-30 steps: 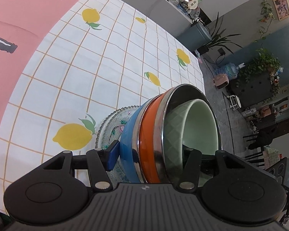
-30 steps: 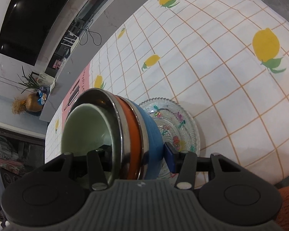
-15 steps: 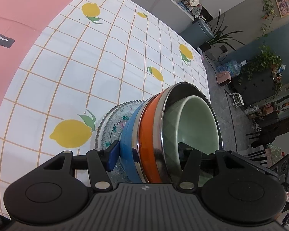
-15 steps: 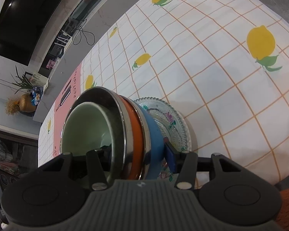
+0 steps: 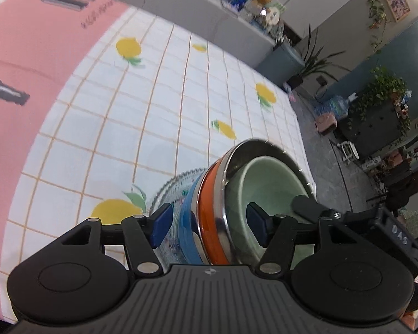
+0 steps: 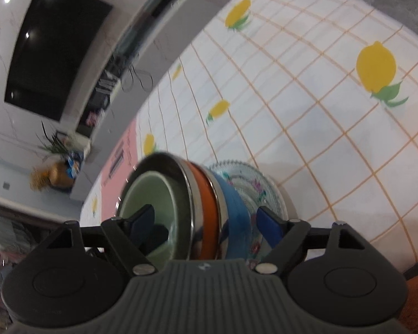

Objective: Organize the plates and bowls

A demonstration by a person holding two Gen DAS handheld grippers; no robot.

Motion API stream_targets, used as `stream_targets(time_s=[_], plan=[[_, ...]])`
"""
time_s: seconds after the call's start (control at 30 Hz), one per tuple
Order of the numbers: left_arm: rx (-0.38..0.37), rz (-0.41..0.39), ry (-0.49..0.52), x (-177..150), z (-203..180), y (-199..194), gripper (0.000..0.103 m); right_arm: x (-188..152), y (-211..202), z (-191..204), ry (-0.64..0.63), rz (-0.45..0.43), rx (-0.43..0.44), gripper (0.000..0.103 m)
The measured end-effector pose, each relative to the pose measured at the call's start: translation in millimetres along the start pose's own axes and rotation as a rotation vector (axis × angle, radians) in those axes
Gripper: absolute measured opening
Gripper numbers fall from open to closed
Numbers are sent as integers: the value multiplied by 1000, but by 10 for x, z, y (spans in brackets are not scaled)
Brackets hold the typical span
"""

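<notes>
A stack of nested bowls sits on a patterned glass plate on the lemon tablecloth: a blue bowl, an orange steel-rimmed bowl and a pale green bowl inside. My left gripper is open, its fingers straddling the stack's rim without touching. My right gripper is open too, straddling the opposite side; the stack shows there with the green bowl, orange bowl, blue bowl and glass plate. The right gripper's finger shows inside the green bowl in the left wrist view.
The tablecloth has a pink panel at the left. The table's edge runs along the right, with floor, plants and furniture beyond. A counter and dark screen stand behind the table.
Both grippers have opened, their fingers coming off the bowl stack and plate. Both have drawn back a little; the stack stays on the plate.
</notes>
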State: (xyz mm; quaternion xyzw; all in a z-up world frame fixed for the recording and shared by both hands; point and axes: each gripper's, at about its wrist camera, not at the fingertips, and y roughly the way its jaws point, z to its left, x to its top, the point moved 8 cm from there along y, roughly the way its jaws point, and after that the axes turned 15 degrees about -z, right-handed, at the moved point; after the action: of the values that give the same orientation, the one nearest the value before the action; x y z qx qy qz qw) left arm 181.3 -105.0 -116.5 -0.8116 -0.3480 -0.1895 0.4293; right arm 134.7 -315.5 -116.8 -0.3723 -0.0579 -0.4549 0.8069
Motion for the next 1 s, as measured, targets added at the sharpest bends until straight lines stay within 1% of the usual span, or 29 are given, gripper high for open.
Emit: stream_targets(time_s=[0.1, 0.2, 0.33, 0.43, 0.47, 0.53, 0.6, 0.67, 0.77, 0.87, 0.93, 1.0], plan=[[-15, -92, 27, 105, -59, -165, 71, 82, -142, 93, -61, -107, 27, 80], [6, -217, 105, 229, -72, -404, 72, 154, -333, 214, -156, -244, 33, 81], [72, -374, 281, 319, -148, -771, 72, 126, -537, 357, -312, -380, -12, 81], [125, -450, 446, 310, -316, -1031, 70, -9, -652, 473, -452, -423, -87, 81], [128, -468, 486, 298, -382, -1116, 70, -55, -679, 515, -488, -426, -109, 81], [117, -488, 540, 267, -508, -1270, 70, -152, -734, 583, -538, -412, -132, 81], [94, -501, 563, 254, -599, -1416, 70, -241, -793, 687, -573, -386, -127, 81], [91, -500, 587, 230, -656, -1535, 70, -316, -888, 778, -613, -374, -121, 82], [157, -450, 632, 181, -626, -1586, 70, -438, -1036, 830, -692, -352, -159, 82], [188, -406, 646, 108, -546, -1622, 69, -597, -1159, 862, -767, -332, -180, 82], [195, -413, 672, 59, -501, -1661, 71, -718, -1227, 867, -789, -319, -176, 83], [206, -428, 697, 3, -455, -1701, 78, -810, -1303, 833, -780, -325, -173, 83]])
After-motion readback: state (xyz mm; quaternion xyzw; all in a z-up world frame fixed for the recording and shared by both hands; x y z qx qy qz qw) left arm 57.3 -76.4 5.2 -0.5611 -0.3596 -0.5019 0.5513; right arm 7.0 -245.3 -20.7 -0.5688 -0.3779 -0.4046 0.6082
